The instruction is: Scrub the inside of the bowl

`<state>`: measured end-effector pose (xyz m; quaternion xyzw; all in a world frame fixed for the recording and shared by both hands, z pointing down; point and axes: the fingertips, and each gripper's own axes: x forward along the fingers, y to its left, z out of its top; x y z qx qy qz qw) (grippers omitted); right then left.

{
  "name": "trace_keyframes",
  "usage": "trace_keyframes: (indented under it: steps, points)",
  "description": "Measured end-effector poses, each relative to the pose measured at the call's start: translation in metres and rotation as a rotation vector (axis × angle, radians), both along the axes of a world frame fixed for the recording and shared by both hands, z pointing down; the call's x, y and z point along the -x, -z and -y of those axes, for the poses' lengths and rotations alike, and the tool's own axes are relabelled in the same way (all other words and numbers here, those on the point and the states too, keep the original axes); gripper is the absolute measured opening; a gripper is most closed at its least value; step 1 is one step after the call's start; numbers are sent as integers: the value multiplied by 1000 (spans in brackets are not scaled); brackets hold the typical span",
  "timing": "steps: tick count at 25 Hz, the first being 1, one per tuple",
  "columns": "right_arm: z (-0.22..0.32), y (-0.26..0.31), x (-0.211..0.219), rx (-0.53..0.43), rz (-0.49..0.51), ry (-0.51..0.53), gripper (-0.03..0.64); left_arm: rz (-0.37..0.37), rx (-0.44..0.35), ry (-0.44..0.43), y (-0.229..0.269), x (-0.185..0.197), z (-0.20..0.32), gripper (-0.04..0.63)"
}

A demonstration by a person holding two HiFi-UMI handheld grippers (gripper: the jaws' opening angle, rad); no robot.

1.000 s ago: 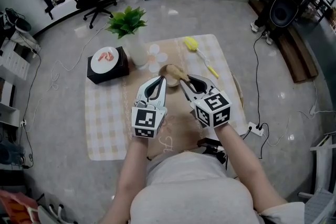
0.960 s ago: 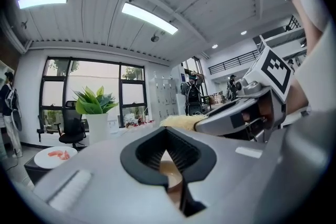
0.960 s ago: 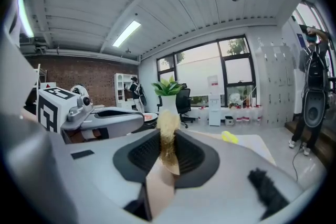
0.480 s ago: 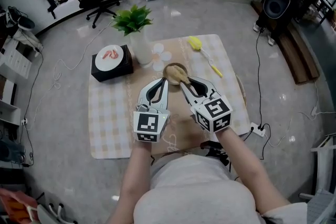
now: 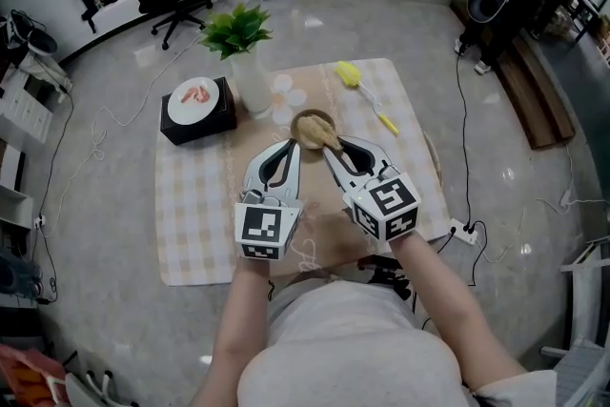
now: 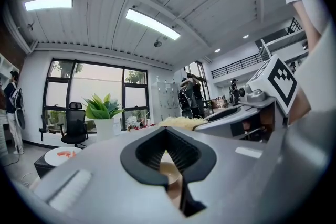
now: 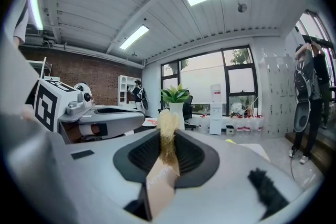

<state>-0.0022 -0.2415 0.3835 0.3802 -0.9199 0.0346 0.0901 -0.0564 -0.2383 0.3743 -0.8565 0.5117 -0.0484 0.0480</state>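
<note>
A checked cloth covers the table (image 5: 191,214), which stands on a glossy grey floor. The left gripper (image 5: 292,144) has its jaws pressed together on the near rim of the wooden bowl (image 5: 307,121), at the middle of the cloth. Beside it, the right gripper (image 5: 329,148) pinches the flat wooden handle of a scrubber (image 5: 324,136), whose tan fibre head lies in the bowl; faint print on that handle is too blurred to read. Farther out are a yellow brush (image 5: 350,77), a potted plant (image 5: 234,31) and a white plate (image 5: 193,103) on a black box (image 5: 196,123).
</note>
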Motion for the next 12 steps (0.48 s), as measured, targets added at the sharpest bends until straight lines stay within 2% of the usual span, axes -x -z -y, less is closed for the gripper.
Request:
trace_keyframes:
  steps: [12]
  points:
    - [-5,2,-3,-8,1,-21,86,-14,-18,-9,9,2,-8,2]
